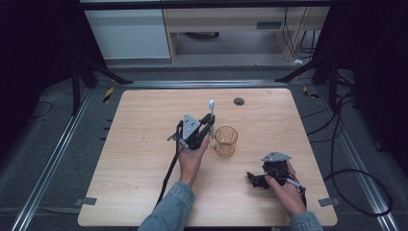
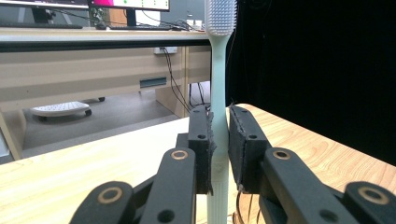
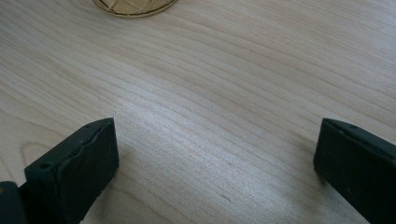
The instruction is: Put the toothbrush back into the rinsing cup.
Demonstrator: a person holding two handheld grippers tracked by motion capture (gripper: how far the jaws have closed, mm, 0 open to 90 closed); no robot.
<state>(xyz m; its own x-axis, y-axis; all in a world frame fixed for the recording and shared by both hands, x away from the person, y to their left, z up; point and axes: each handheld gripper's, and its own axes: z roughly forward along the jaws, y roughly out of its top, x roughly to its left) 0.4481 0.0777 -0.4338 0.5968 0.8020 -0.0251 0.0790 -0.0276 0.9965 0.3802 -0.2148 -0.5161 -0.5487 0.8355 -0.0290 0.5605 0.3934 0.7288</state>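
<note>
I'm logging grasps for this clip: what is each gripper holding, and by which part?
The left gripper clamps a pale toothbrush upright by its handle, brush head up. The right gripper is open over the table, holding nothing.

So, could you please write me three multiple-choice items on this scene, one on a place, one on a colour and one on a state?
1. Where does the glass cup stand on the wooden table?
A. Right beside the left gripper
B. At the table's far left corner
C. Between the right gripper's jaws

2. What colour is the glass cup?
A. Blue
B. Amber
C. Green

3. How is the toothbrush held?
A. Lying flat on the table
B. Head down in the cup
C. Upright, clamped between the left gripper's jaws

Answers: 1 A, the high view shows the cup just next to the left gripper; 2 B, the glass is amber in the high view; 3 C, the left gripper view shows the handle pinched between the pads, bristle head on top, while the right gripper rests open.
</note>
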